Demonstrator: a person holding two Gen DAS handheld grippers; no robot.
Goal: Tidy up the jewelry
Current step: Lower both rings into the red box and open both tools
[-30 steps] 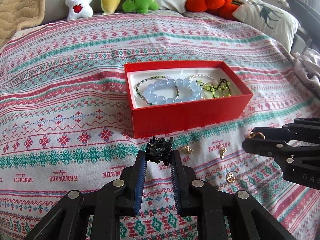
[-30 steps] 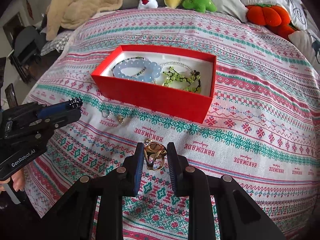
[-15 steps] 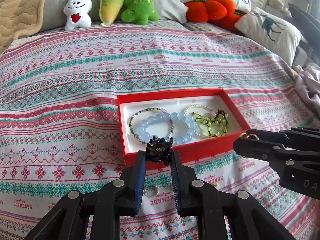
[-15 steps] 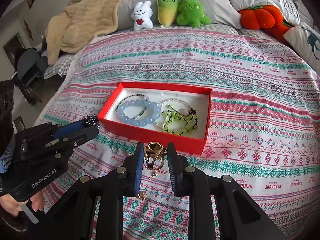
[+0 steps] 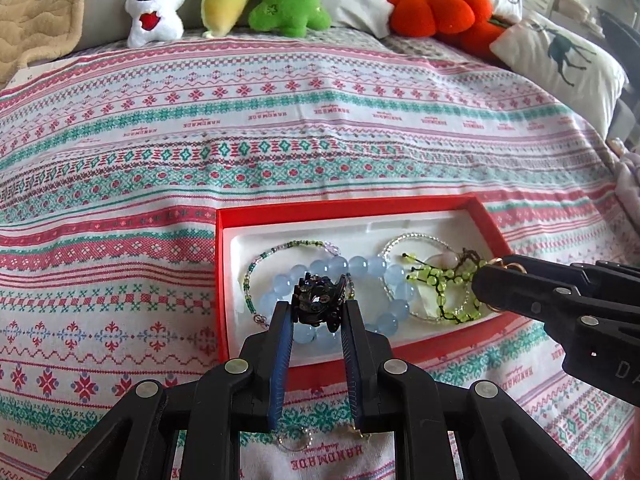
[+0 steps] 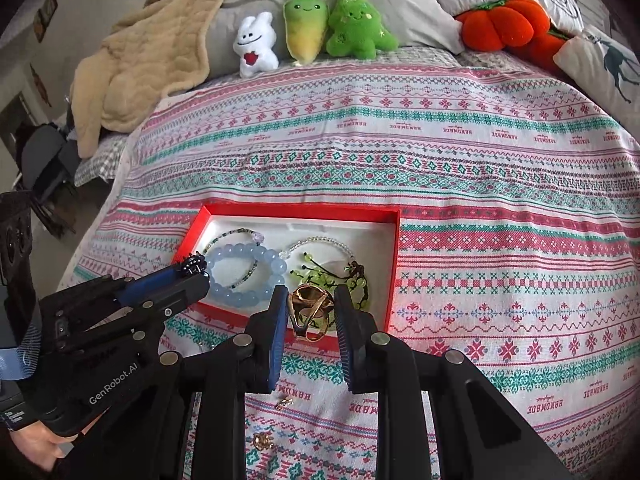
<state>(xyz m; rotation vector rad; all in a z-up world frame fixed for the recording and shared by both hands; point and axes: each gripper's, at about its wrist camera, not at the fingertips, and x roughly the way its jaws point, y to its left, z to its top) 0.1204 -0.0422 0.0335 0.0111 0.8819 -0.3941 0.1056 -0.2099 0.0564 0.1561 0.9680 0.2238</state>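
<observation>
Black two-finger left gripper [image 5: 316, 312] is clamped on a dark jewelled flower ring [image 5: 318, 302], low centre of its view; the right gripper [image 6: 311, 314] pinches a gold open-work ring [image 6: 310, 312]. Both hang over the near edge of the red cardboard box [image 6: 394, 264], above the pale-blue bead bracelet [image 5: 340, 272] and green beaded cord [image 5: 436, 280]. Best lower each into bare white lining, then release, so rings don't snag.

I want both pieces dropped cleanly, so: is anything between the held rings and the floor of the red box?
No lid or wall blocks the red box. Under the left tongs, the black ring hangs over the blue bead bracelet; the right tongs' gold ring hangs by the green bracelet.
</observation>
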